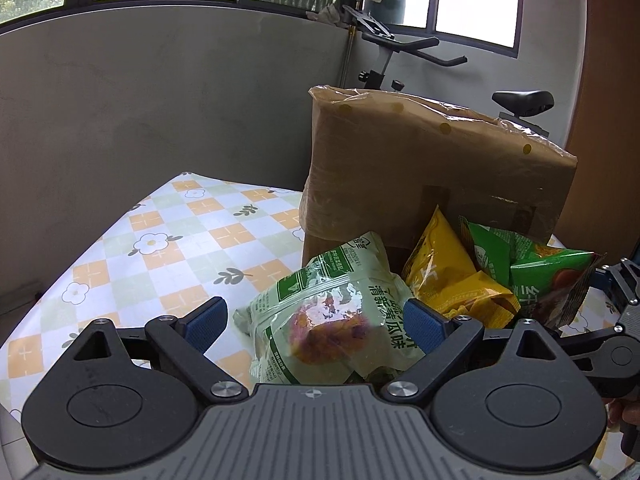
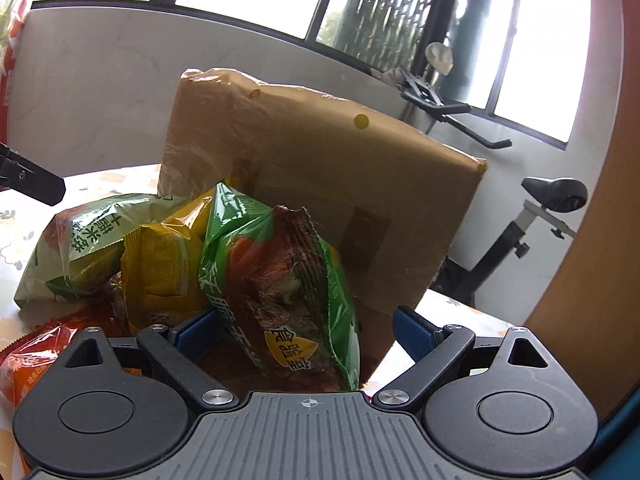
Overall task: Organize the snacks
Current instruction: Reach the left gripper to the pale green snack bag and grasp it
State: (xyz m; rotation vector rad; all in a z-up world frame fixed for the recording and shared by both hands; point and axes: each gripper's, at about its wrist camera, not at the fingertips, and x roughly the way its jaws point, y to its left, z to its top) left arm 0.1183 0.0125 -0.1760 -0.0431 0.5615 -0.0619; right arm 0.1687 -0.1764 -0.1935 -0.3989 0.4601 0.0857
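Observation:
A pale green snack bag lies between the fingers of my open left gripper, against its right pad; the left pad stands clear of it. A yellow bag and a bright green bag lean beside it. In the right wrist view, the bright green bag stands between the fingers of my open right gripper, near the left pad. The yellow bag and pale green bag lie to its left. An orange-red bag lies at lower left.
A tall brown cardboard box wrapped in plastic stands just behind the bags, also in the right wrist view. The table has a checked floral cloth. An exercise bike stands behind, by the wall and windows.

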